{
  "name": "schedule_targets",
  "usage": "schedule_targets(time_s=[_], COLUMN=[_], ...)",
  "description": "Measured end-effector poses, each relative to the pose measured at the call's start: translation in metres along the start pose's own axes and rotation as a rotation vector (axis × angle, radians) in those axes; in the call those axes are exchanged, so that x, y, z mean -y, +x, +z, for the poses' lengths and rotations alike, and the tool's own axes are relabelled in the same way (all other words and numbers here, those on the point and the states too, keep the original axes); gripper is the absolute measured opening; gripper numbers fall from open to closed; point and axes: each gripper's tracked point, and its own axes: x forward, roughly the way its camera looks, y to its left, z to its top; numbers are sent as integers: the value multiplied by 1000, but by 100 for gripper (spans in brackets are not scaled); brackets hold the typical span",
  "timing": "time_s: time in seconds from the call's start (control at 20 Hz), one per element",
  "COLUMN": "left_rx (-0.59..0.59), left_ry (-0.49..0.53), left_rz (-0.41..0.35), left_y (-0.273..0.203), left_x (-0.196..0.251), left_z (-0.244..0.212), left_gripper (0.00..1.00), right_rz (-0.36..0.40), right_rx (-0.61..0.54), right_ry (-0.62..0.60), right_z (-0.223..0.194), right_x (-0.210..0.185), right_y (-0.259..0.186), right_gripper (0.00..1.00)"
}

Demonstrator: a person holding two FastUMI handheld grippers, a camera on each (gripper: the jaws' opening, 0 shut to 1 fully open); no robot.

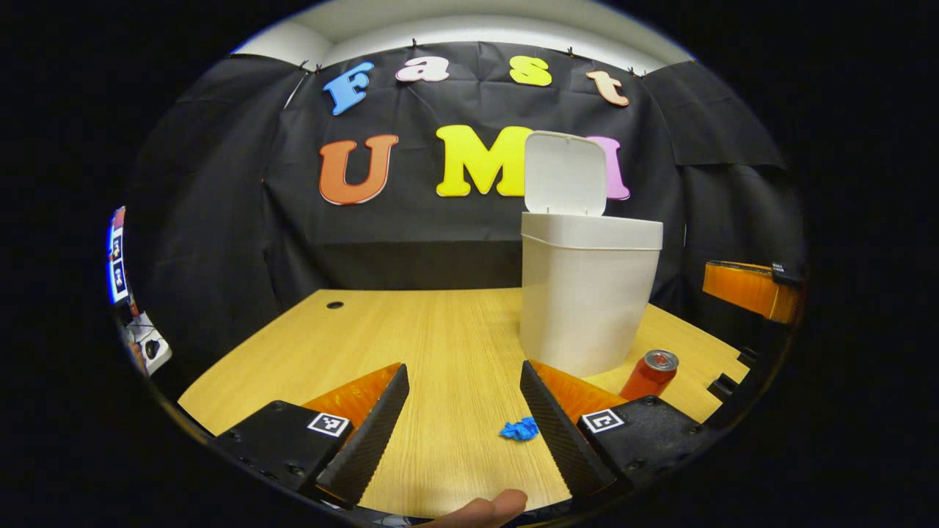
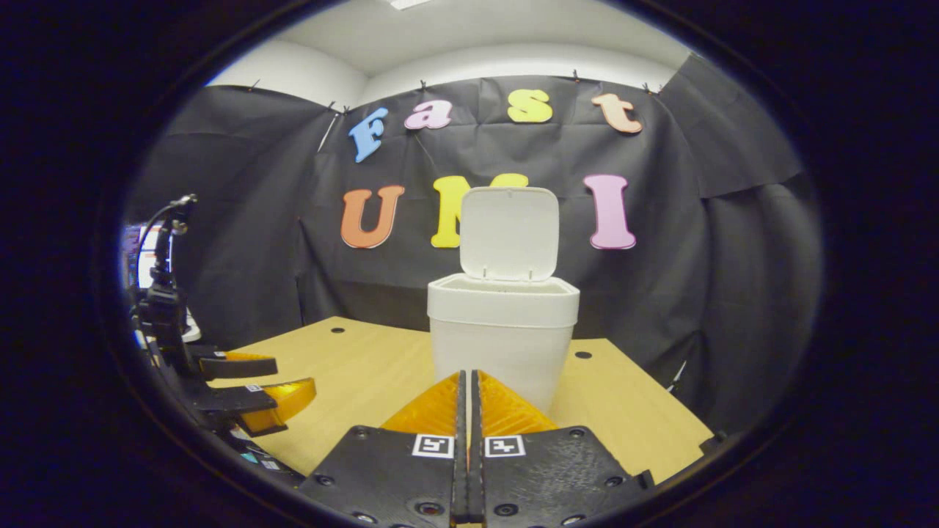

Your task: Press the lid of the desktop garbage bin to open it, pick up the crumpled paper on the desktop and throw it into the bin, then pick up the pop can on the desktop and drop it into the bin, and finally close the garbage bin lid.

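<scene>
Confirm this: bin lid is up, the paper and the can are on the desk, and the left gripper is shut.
Not quite. The left gripper is open, its fingers spread wide in the left gripper view. The rest holds: the bin has its lid up, and the paper and can are on the desk.

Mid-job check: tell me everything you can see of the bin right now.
The bin is a white, plastic-looking box with rounded corners and a thicker collar around the top. Its hinged lid stands open, nearly upright at the back, so the mouth is clear. It stands upright on the wooden desk. In the left gripper view the red can stands close beside its base; contact cannot be told. The blue paper lies apart from it. Neither claw touches it.
</scene>
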Motion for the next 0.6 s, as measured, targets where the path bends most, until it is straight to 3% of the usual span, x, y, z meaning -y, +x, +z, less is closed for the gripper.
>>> schedule_targets(time_s=[0.15, 0.2, 0.35, 0.4, 0.6], left_rx=[-95, -120, -240, -274, -374], left_ry=[25, 35, 20, -1, -11], left_rz=[-85, -127, -155, -157, -184], left_y=[13, 18, 32, 38, 46], left_x=[26, 36, 41, 44, 56], left_z=[-26, -35, -70, -80, -112], left_gripper=[99, 99, 99, 99, 99], right_rz=[10, 18, 91, 91, 38], right_rx=[-10, -26, -44, -43, -36], right_ry=[60, 72, 108, 106, 16], right_z=[-29, -40, -60, -65, -90], right_x=[11, 14, 13, 15, 32], right_y=[-12, -16, -28, -31, -41], right_gripper=[4, 31, 43, 64, 89])
